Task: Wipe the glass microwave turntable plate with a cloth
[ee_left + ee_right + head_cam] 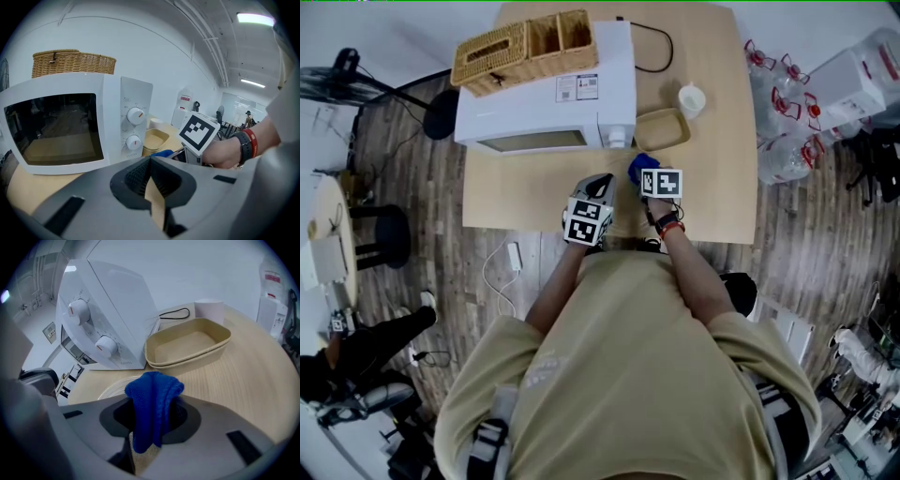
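Clamping on a folded blue knitted cloth [152,397], the right tool [151,416] had both jaws closed against the fabric. The fold stood up above the jaws and a tail hung below them. The left tool [150,161] was empty: its ribbed pads met with nothing between them, and it was held just beside the right one, over the near edge of the pale wooden surface [712,178].

Task's thing: the clear round glass turntable plate [112,386] lay on the surface in front of the white microwave oven [553,98], directly beyond the right tool. Only an arc of its rim showed in the right gripper view, the tool body hiding the rest. The head view did not resolve it.

Progress, as judged: the preparation was done, with the plate out of the oven, whose door was closed, and the cloth in hand. Whether any wiping had been done could not be read from the glass, and I could not tell if the cloth touched the plate or hung just above it. The wiping itself counts as outstanding.

Orientation: the plate lay flat, its broad face upward. Being round, it had no long axis — no preferred wiping direction follows from its shape.

Also present: a shallow beige oblong tray [187,345] and a white cup [691,98] right of the oven, and a wicker basket [525,47] on top of it — none involved.
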A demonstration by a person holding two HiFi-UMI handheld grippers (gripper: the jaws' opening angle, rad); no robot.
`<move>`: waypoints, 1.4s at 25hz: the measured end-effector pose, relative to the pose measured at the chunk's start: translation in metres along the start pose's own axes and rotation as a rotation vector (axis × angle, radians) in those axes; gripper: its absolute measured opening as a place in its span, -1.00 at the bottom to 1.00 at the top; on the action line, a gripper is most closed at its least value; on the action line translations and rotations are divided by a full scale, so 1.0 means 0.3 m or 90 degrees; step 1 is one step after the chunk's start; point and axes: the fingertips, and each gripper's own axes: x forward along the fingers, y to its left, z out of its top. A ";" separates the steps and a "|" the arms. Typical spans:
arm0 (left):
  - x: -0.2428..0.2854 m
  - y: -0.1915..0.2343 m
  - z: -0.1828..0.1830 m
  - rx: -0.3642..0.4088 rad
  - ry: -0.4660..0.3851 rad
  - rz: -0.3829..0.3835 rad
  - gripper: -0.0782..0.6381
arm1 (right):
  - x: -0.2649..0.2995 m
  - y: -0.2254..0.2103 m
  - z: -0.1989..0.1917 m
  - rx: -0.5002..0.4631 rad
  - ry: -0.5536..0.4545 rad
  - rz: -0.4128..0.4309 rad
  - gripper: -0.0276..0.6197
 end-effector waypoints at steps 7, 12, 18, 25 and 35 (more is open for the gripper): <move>0.017 -0.027 0.011 -0.003 -0.006 -0.013 -0.73 | -0.028 -0.044 -0.004 0.011 -0.006 -0.015 -0.51; 0.026 -0.044 0.013 -0.004 -0.009 -0.020 -0.73 | -0.043 -0.078 -0.014 0.020 -0.008 -0.030 -0.51; 0.018 -0.049 0.002 -0.010 -0.012 -0.020 -0.73 | -0.063 -0.106 -0.018 0.023 -0.016 -0.051 -0.51; -0.013 -0.020 -0.020 -0.027 -0.018 -0.003 -0.73 | -0.061 -0.099 -0.019 0.028 -0.017 -0.064 -0.51; -0.090 0.075 -0.058 -0.066 -0.020 0.034 -0.73 | -0.019 0.117 0.003 0.051 -0.016 0.047 -0.51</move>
